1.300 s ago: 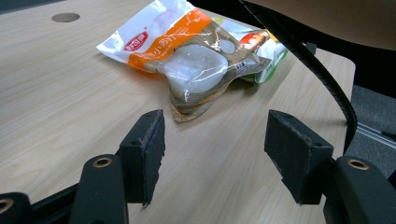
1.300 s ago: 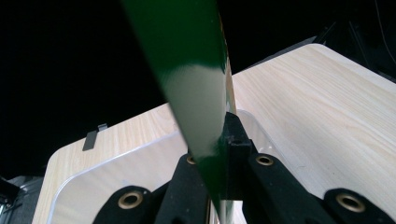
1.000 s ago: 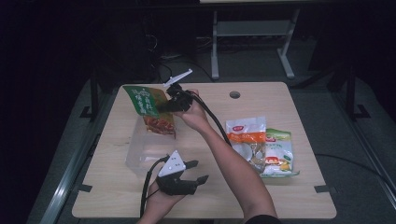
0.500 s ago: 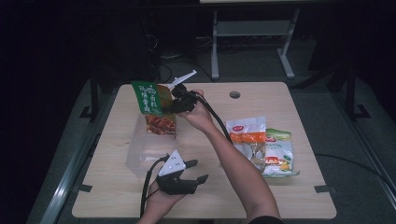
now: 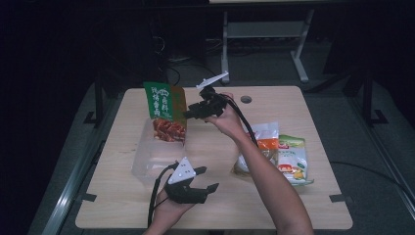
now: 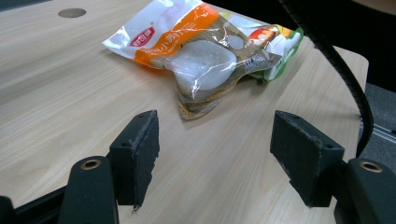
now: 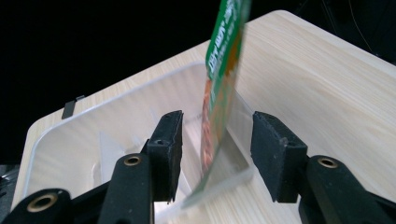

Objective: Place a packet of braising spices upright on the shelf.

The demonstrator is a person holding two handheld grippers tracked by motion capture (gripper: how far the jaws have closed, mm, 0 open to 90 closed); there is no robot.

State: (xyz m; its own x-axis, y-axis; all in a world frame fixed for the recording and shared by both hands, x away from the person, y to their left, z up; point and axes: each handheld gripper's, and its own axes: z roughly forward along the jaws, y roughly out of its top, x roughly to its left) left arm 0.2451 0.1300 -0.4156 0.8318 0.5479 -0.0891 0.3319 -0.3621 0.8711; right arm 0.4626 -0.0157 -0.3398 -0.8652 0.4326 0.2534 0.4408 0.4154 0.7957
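A green snack bag (image 5: pixel 165 110) with a red picture stands upright, its lower end in the clear plastic container (image 5: pixel 147 164). My right gripper (image 5: pixel 188 111) is beside it on the right. In the right gripper view the blurred bag (image 7: pixel 223 74) hangs between the jaws of that gripper (image 7: pixel 217 149), and neither pad presses on it; these jaws have just been opening. Near the table's front edge my left gripper (image 5: pixel 206 178) lies open. Its jaws (image 6: pixel 215 154) have just been opening too, with nothing between them.
An orange and white snack bag (image 5: pixel 266 139) and a green and white one (image 5: pixel 292 159) lie on the right side of the wooden table (image 5: pixel 313 205). The left gripper view faces those bags (image 6: pixel 196 56). A round hole (image 5: pixel 246 99) is near the far edge.
The right gripper's jaws have opened off the green bag and the hand has drawn a little to the right. The bag has gone from tilted to upright, lower into the container. The left hand stayed put.
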